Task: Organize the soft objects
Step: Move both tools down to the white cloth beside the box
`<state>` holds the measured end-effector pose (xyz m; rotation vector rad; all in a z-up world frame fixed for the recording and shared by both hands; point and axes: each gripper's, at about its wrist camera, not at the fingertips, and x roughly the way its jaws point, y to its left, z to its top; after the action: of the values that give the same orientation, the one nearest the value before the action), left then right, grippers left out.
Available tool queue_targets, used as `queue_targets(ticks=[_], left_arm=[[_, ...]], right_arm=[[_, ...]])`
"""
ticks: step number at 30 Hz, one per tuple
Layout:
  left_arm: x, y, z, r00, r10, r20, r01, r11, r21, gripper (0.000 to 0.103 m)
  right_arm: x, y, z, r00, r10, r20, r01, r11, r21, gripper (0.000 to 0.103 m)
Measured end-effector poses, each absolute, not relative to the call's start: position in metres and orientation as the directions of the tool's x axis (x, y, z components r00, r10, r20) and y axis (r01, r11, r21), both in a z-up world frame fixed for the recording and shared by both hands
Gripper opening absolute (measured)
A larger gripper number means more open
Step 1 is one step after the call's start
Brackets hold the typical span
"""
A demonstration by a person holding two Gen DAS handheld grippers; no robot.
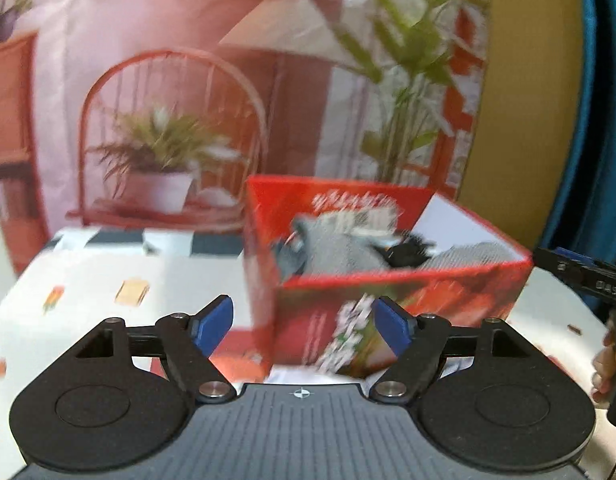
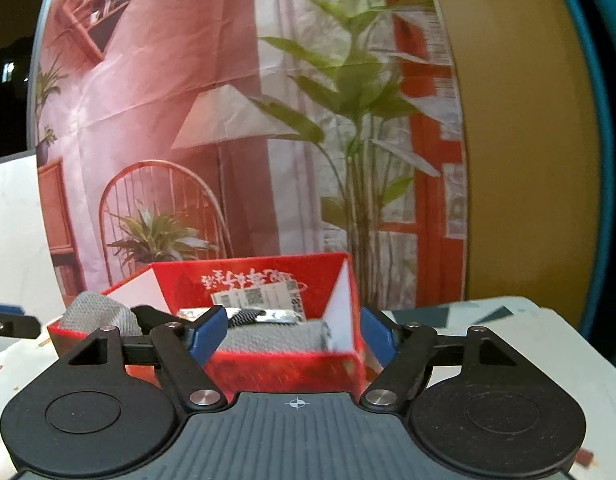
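A red cardboard box (image 1: 388, 304) stands open on the table, blurred in the left wrist view. Grey knitted soft items (image 1: 340, 252) and a black one (image 1: 408, 252) lie inside it. My left gripper (image 1: 303, 326) is open and empty, just in front of the box's near corner. In the right wrist view the same box (image 2: 283, 368) holds a grey folded cloth (image 2: 271, 338), and another grey cloth (image 2: 95, 312) hangs over its left rim. My right gripper (image 2: 293, 334) is open and empty, close to the box's near wall.
A printed backdrop (image 1: 187, 80) with a chair, lamp and plants stands behind the table. The white patterned tablecloth (image 1: 107, 280) lies to the left of the box. The right gripper (image 1: 580, 276) and a hand show at the right edge of the left wrist view.
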<state>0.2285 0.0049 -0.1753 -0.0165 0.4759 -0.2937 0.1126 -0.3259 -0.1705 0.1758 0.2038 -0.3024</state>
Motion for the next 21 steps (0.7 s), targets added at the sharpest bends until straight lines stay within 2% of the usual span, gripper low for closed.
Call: queue_targets(ticks=[4, 14, 21], left_arm=[[0.227, 0.007, -0.195, 0.835, -0.251, -0.489, 0.229, 0.968, -0.105, 0.078], [0.242, 0.009, -0.237, 0.785, -0.241, -0.570, 0.201, 0.970, -0.133, 0.074], [0.253, 0.009, -0.254, 0.785, -0.244, -0.569, 0.198, 0.970, -0.142, 0.071]], right_arm=[[0.104, -0.325, -0.190, 0.914, -0.317, -0.254, 0.360, 0.922, 0.146, 0.069], [0.119, -0.315, -0.244, 0.855, -0.318, -0.409, 0.397, 0.910, 0.122, 0.061], [0.130, -0.314, -0.254, 0.831, -0.293, -0.472, 0.387, 0.915, 0.114, 0.052]])
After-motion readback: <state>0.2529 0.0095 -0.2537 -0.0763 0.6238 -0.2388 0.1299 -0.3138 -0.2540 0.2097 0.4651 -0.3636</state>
